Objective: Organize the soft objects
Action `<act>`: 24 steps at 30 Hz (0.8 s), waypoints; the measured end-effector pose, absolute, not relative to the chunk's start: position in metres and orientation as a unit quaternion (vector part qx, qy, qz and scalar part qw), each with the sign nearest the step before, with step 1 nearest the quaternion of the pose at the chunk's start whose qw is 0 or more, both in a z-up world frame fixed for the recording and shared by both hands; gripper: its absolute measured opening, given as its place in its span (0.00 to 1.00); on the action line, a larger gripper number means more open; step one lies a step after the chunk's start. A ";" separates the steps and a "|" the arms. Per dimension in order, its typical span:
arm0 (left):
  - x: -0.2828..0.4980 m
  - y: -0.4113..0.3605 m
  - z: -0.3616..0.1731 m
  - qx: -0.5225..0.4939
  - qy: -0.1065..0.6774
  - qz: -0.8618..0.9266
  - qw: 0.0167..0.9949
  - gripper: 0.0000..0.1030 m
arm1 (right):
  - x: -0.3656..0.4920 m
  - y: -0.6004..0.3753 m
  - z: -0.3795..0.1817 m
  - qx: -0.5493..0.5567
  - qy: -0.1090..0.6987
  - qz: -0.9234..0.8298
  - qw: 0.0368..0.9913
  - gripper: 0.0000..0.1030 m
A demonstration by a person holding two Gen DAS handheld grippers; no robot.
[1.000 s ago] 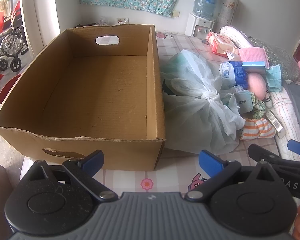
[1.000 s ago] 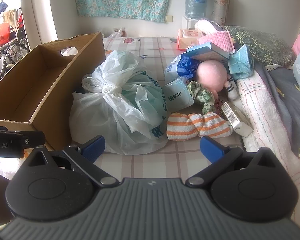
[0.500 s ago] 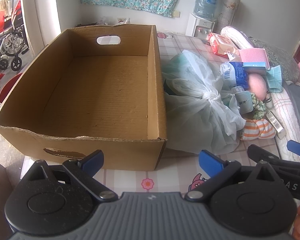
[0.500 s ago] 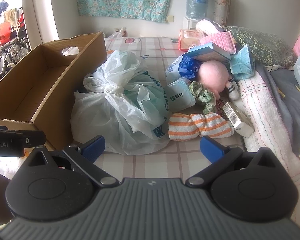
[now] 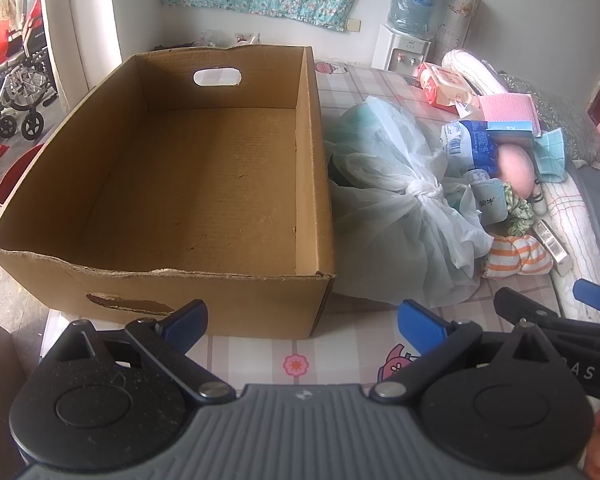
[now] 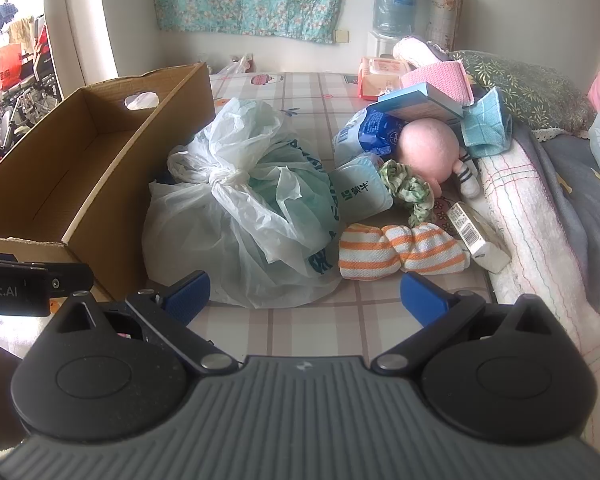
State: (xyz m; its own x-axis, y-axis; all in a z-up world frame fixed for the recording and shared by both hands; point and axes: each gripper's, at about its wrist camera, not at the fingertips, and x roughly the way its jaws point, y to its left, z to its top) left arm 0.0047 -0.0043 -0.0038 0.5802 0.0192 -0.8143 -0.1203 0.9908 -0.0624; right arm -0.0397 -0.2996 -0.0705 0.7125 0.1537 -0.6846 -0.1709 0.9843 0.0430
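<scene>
An empty cardboard box (image 5: 204,184) (image 6: 80,184) stands on the checked mat. Beside it on the right lies a knotted pale plastic bag (image 5: 396,208) (image 6: 244,208). Past the bag is a heap of soft things: an orange-striped cloth (image 6: 400,252) (image 5: 516,258), a pink plush ball (image 6: 430,148) (image 5: 516,168), a green scrunchie (image 6: 408,188), a teal cloth (image 6: 486,124) and a pink knit piece (image 6: 436,78). My left gripper (image 5: 300,320) hangs open just before the box's near wall. Nothing sits between the open fingers of my right gripper (image 6: 304,296), which is short of the bag and the striped cloth.
A blue packet (image 6: 374,130), a milk pouch (image 6: 360,192), a small barcode carton (image 6: 476,236) and a flat blue box (image 6: 420,102) lie among the soft things. Quilts (image 6: 540,208) rise on the right. A water dispenser (image 5: 408,28) stands by the far wall.
Both grippers have crept slightly forward; the box and the heap look a little nearer. Nothing was taken hold of or moved.
</scene>
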 end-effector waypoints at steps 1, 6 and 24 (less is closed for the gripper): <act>0.005 -0.004 -0.004 -0.056 0.457 0.040 0.887 0.99 | -0.039 -0.300 -0.070 -0.012 0.369 0.088 0.925 0.99; 0.005 -0.005 -0.005 -0.055 0.459 0.040 0.886 0.99 | -0.039 -0.300 -0.070 -0.012 0.369 0.087 0.925 0.99; 0.034 -0.003 0.059 -0.050 0.376 -0.107 0.919 0.99 | -0.019 -0.351 -0.041 0.005 0.295 0.043 0.955 0.99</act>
